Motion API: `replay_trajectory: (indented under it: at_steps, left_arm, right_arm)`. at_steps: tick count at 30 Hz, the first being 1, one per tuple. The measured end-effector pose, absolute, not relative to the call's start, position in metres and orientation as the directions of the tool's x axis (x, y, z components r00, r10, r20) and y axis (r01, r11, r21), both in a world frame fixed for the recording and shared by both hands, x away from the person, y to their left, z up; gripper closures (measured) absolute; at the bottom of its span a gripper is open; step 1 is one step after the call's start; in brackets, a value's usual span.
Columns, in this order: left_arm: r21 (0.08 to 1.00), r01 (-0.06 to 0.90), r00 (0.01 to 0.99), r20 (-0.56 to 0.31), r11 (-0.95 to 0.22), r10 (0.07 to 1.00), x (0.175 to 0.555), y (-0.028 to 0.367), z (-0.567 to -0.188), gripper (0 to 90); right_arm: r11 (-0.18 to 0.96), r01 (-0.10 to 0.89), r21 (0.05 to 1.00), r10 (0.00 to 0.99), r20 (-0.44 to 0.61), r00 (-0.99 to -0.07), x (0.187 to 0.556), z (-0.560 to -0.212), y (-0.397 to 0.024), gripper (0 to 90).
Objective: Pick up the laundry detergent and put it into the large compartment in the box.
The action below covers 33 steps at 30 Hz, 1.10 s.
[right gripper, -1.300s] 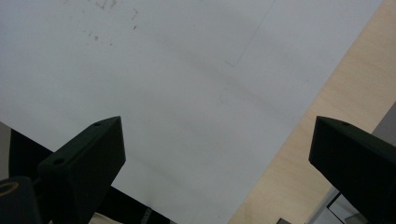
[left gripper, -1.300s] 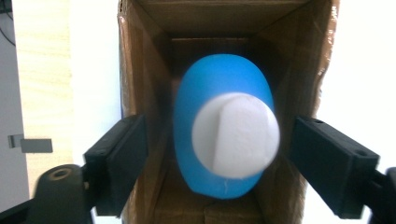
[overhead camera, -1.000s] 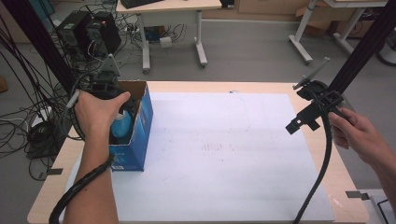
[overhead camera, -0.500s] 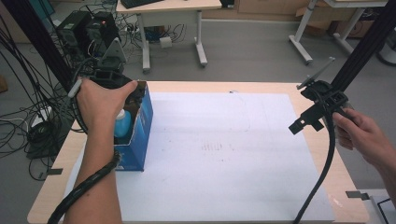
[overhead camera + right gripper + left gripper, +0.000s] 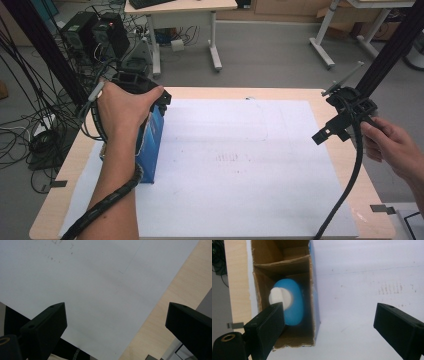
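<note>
the blue bottle [image 5: 291, 302] with the white cap stands inside the open box [image 5: 313, 315] at the left edge of the table [image 5: 280, 92], and the left claw [image 5: 332, 327], jaws just opened wide and empty above it, could bump the box wall and tip it, while the right claw [image 5: 117, 325] hangs open and empty.

Blue bottle [image 5: 292, 305] with white cap [image 5: 280, 296] in blue-sided brown box [image 5: 287, 265].

Box [image 5: 287, 267]: raw brown cardboard inside, edges rough and frayed; outer face printed blue, slight sheen. Bottle [image 5: 292, 303]: smooth blue plastic, matt white cap. Sheet [image 5: 240, 165]: matt white paper, faintly smudged. Desk [image 5: 345, 160]: pale wood-grain laminate. Jaws: matt black plastic.
</note>
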<state>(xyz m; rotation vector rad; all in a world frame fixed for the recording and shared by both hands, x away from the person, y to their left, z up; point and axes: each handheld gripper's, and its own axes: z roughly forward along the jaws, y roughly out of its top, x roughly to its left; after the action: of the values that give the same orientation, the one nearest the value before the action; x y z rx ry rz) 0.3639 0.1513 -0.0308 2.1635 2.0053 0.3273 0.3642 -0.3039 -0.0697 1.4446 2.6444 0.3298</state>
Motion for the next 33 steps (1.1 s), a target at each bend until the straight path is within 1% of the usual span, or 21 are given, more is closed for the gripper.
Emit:
replay_trajectory:
  at_steps: [16,33]
  left_arm:
    - [0.269,0.95,0.153,0.035,-0.157,0.988,0.37,0.121,-0.035,9.8]
    - [0.257,0.949,0.183,0.024,-0.183,0.983,0.379,0.111,-0.042,9.6]
  right_arm:
    - [0.52,0.82,0.24,0.843,0.01,-0.538,0.365,-0.07,-0.307,3.7]
    - [0.516,0.823,0.236,0.846,0.009,-0.533,0.367,-0.072,-0.307,3.7]
